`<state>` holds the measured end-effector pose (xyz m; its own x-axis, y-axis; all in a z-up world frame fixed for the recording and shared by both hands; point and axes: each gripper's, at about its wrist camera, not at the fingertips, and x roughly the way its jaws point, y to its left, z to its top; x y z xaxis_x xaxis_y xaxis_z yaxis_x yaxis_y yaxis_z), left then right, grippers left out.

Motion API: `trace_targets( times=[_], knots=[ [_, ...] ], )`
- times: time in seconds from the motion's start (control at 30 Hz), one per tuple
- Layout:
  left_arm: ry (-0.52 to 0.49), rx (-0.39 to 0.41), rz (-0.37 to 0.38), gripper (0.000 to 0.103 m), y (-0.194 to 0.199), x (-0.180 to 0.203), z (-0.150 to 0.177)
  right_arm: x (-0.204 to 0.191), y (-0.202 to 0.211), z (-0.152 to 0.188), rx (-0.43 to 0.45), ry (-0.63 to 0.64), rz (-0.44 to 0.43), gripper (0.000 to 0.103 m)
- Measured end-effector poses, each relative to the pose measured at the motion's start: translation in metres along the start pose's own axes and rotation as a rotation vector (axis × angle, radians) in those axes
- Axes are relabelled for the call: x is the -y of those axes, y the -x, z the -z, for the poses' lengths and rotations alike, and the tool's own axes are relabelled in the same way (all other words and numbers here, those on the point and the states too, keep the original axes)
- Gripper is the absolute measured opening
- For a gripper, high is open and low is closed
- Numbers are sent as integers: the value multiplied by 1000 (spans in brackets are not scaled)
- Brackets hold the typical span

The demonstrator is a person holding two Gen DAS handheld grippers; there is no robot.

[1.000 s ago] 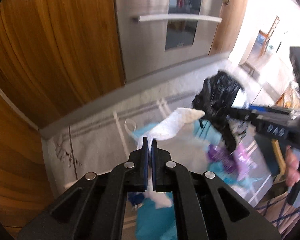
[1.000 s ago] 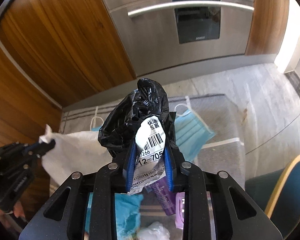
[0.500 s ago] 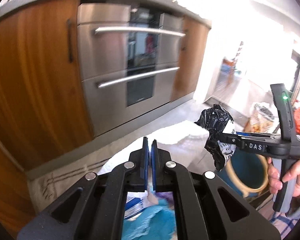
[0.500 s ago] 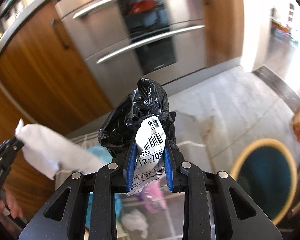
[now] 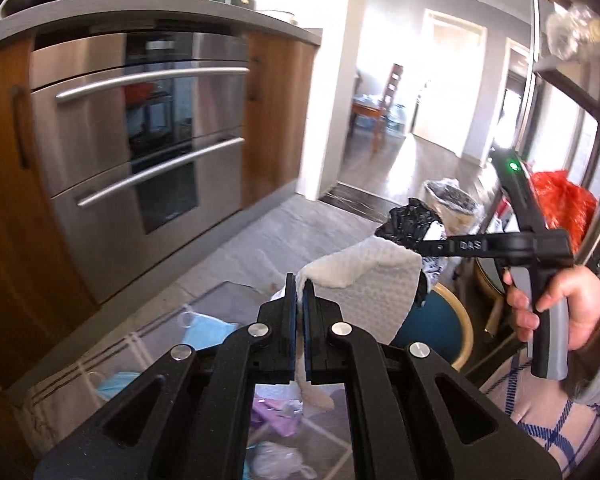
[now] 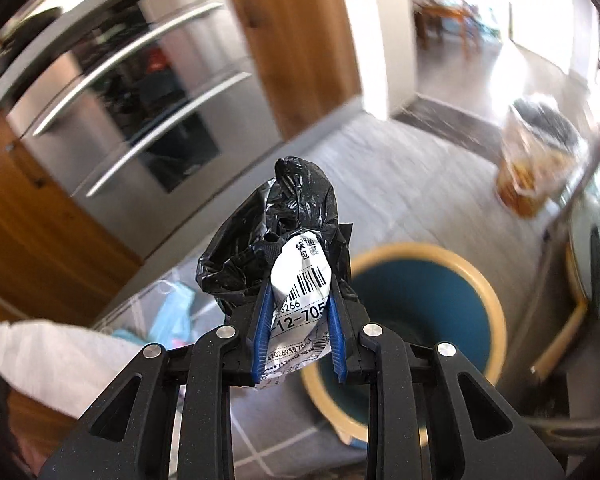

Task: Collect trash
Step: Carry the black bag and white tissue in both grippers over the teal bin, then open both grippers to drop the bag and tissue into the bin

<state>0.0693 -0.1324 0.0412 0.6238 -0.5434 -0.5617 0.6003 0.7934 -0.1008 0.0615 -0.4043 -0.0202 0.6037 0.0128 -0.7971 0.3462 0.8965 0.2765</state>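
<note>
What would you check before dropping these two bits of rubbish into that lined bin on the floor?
1. Left gripper shut on the paper towel: ok.
2. Right gripper shut on the black plastic bag with its shipping label: ok.
3. Lined bin in view, mouth open: ok.
4. Either gripper above the bin: not ok; it stands farther off.
5. Room left in the bin: cannot tell.
6. Floor cleared: not ok; a blue face mask lies on the mat.
</note>
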Motion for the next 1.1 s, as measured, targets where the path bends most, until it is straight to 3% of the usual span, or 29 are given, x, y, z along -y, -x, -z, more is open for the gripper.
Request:
trace_targets(
  times=[0.3, 0.5, 0.77, 1.1],
  knots=[
    [-76, 41, 95, 2, -37, 62, -9, 78, -42, 7, -191, -245, 117, 27],
    [-54, 37, 166, 2, -77, 97, -17, 108, -52, 10, -224, -354, 215, 27],
    [-66, -110, 214, 2, -137, 123, 15, 128, -58, 14, -250, -419, 250, 28],
    [-113, -237, 157, 2, -161, 118, 44, 128, -61, 12, -266, -407, 250, 30]
  ],
)
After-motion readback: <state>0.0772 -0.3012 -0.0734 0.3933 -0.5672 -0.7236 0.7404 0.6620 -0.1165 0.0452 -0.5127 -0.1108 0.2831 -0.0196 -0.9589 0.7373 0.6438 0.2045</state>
